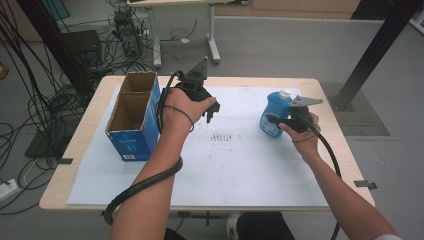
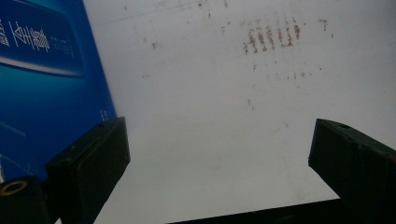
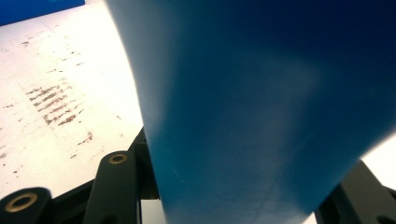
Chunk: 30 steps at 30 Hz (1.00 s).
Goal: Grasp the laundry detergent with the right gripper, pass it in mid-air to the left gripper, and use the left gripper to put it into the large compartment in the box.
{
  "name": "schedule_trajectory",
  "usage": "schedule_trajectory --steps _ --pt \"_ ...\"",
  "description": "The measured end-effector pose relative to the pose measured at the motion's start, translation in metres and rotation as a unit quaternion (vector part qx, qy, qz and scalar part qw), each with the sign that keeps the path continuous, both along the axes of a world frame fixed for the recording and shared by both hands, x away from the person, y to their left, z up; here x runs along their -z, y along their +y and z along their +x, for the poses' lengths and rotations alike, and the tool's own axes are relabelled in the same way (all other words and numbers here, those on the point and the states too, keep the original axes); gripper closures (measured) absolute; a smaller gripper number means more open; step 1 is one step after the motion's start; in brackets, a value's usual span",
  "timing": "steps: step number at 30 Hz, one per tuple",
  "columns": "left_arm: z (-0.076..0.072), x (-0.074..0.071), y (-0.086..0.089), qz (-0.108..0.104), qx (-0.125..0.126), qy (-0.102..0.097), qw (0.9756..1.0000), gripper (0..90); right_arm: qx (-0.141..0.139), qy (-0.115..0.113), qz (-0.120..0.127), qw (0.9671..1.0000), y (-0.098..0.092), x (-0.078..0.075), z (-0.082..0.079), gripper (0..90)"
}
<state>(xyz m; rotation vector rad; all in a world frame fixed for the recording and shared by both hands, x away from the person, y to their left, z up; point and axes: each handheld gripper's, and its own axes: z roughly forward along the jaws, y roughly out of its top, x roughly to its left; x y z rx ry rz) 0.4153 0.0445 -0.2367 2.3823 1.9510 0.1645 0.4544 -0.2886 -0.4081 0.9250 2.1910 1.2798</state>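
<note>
A blue plastic bottle [image 1: 274, 114] with a white cap stands upright at the right of the white sheet, and my right gripper [image 1: 272, 119] is shut on its body. In the right gripper view the blue bottle [image 3: 261, 107] sits between the two jaws, very close. My left gripper [image 1: 210, 114] hovers just right of the open blue cardboard box [image 1: 134, 116], pointing down at the sheet. The left gripper [image 2: 219, 149] is open with bare white sheet between its jaws, and the blue box wall [image 2: 46, 84] is at the left.
A white sheet [image 1: 235, 165] covers most of the wooden table [image 1: 75, 165] and carries rusty smudge marks [image 1: 222, 136] near its middle. Cables, black frame posts and another table stand on the floor beyond the far edge.
</note>
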Motion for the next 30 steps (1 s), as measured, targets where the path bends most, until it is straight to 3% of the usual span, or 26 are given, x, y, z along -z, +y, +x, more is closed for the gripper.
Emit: schedule_trajectory --steps 30 --pt "0.0027 0.0008 -0.0019 0.002 0.004 0.001 1.0 6.0 0.002 -0.001 0.001 1.0 -0.0001 0.0001 0.0001 45.0"
